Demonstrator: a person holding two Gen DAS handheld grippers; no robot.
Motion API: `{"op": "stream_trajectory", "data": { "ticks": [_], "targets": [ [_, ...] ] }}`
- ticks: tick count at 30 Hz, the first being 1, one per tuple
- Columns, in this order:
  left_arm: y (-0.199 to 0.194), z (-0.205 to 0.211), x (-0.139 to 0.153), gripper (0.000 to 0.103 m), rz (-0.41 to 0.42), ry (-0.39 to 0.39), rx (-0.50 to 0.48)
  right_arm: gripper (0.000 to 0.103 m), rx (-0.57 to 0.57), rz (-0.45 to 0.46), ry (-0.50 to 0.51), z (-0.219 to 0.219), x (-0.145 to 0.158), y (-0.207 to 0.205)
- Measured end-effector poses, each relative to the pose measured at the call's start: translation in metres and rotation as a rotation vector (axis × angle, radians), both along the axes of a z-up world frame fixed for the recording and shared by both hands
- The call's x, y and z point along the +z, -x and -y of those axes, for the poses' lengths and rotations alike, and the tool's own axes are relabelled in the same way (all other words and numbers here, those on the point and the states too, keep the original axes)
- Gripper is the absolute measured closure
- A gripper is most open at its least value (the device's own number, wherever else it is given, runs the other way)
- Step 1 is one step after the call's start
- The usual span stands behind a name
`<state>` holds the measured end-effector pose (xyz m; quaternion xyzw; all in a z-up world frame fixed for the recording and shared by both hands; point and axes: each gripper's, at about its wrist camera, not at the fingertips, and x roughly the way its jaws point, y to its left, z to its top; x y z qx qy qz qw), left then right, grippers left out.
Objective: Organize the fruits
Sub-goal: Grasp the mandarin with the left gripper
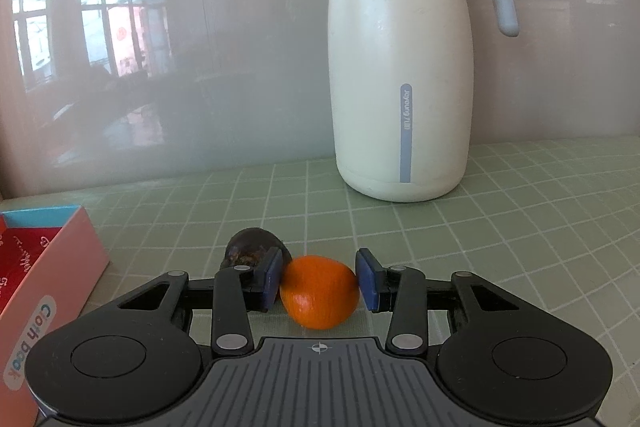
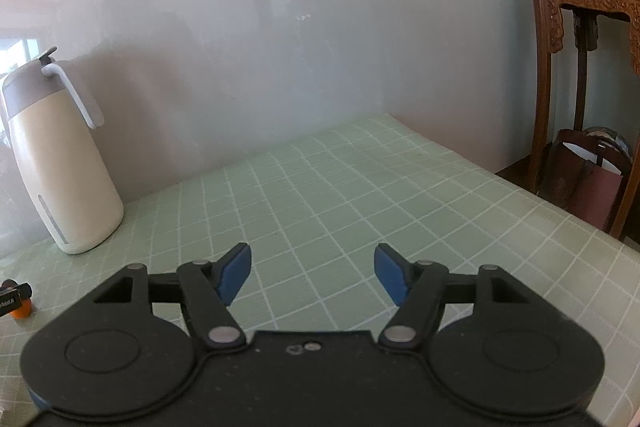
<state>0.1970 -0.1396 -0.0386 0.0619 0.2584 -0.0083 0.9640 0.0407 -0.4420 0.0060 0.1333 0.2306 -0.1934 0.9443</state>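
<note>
Two fruits lie on the green grid-ruled mat (image 1: 500, 227) covering the bench: a round, smooth-skinned orange fruit (image 1: 319, 293) and an oval dark brown fruit (image 1: 250, 245) just behind and to its left. The left gripper (image 1: 319, 281) brackets the orange fruit with its blue-padded fingers (image 1: 270, 279); the left pad is at or very near the skin, the right pad stands slightly clear, so the grip is narrow but whether it is closed cannot be told. The left finger partly hides the dark fruit.

Behind the fruits stands a tall cream-bodied insulated jug with grey-blue lid, spout and curved handle (image 1: 400, 75), upright against a glossy pale wall panel (image 1: 180, 47) that reflects windows. A pale blue vertical strip on the jug reads "Joyoung". At the left edge lies an open pink cardboard box with red lining (image 1: 48, 259); its side label reads "Cloth book".

The right gripper (image 2: 312, 277) hovers over bare mat, fingers spread wide and holding nothing. In its view the jug (image 2: 60, 163) stands far left, and the orange fruit (image 2: 20, 309) shows at the left edge under a black part of the other tool. A carved brown wooden stand (image 2: 584, 27) rises beyond the bench's right edge.
</note>
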Motion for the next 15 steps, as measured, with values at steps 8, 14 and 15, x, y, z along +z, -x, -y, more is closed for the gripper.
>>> {"op": "stream_trajectory", "data": {
  "ticks": [8,14,15],
  "targets": [
    [0.02,-0.002,0.011,0.072,0.02,0.001,-0.012,0.035,-0.004,0.01,-0.035,0.004,0.001,0.001],
    [0.042,0.002,0.009,0.072,0.038,-0.051,-0.029,0.034,-0.002,0.009,-0.052,0.003,0.0,0.004],
    [0.043,0.002,0.008,0.072,0.041,-0.055,-0.027,0.034,-0.006,0.011,-0.057,0.004,-0.001,0.006]
  ]
}}
